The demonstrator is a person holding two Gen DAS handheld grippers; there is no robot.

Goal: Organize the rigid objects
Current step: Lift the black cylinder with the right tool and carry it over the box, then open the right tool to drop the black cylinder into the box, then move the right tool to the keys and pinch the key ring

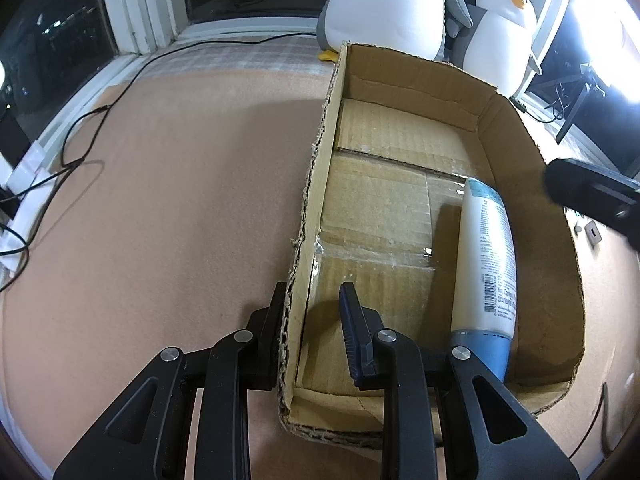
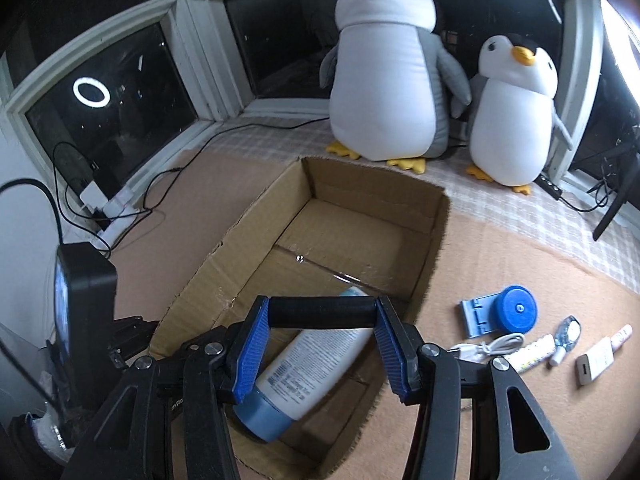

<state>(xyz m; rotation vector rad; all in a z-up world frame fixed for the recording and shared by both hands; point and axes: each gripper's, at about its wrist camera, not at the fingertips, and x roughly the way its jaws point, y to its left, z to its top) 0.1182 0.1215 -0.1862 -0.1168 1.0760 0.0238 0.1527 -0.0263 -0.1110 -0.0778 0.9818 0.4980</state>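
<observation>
A brown cardboard box [image 1: 316,184] lies open on the pinkish mat. My left gripper [image 1: 312,296] straddles its near-left wall, one finger outside and one inside, shut on that wall. A white lotion bottle with a blue cap [image 1: 486,256] lies inside along the right wall. In the right wrist view my right gripper [image 2: 322,306] hovers over the near end of the box [image 2: 432,248] and the bottle [image 2: 316,364]. Its blue pads [image 2: 250,348] are shut on the two ends of a short black cylinder [image 2: 322,312]. A black part of that gripper shows at the right edge of the left wrist view [image 1: 592,196].
Right of the box on the mat lie a blue round-lidded piece [image 2: 516,312], a coiled white cable [image 2: 488,346], small white tubes [image 2: 532,354] and a small white block [image 2: 596,362]. Two plush penguins [image 2: 384,80] stand behind the box. A power strip with cables [image 2: 112,208] lies at the left.
</observation>
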